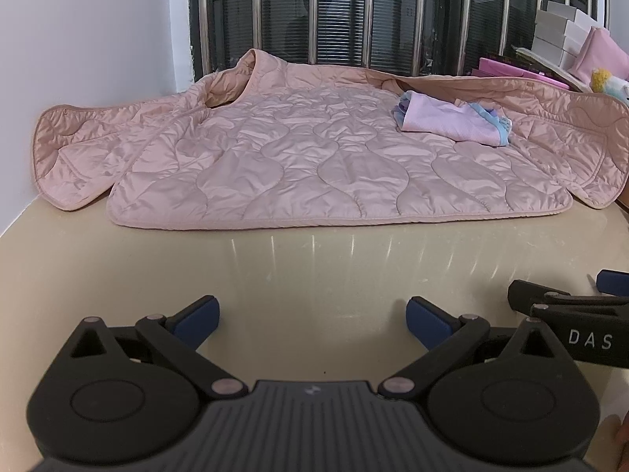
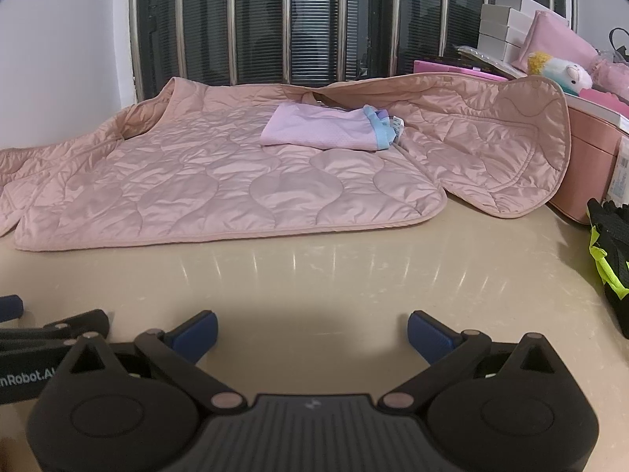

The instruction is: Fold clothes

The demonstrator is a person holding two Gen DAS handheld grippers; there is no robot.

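A pink quilted jacket (image 1: pixel 298 157) lies spread flat across the far half of the beige surface (image 1: pixel 314 267), with a folded lilac garment (image 2: pixel 322 131) resting on its right part. Left gripper (image 1: pixel 312 316) and right gripper (image 2: pixel 312 332) hover near, jaws apart and empty. Far right, a pink box (image 2: pixel 585 157) carries clutter.

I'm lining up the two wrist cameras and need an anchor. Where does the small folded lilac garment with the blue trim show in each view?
Left wrist: the lilac garment lies right of centre in the upper half, on the pink quilted jacket.
Right wrist: the lilac garment lies near the centre in the upper half, on the same jacket.
Shared landmark: the barred window behind the jacket.
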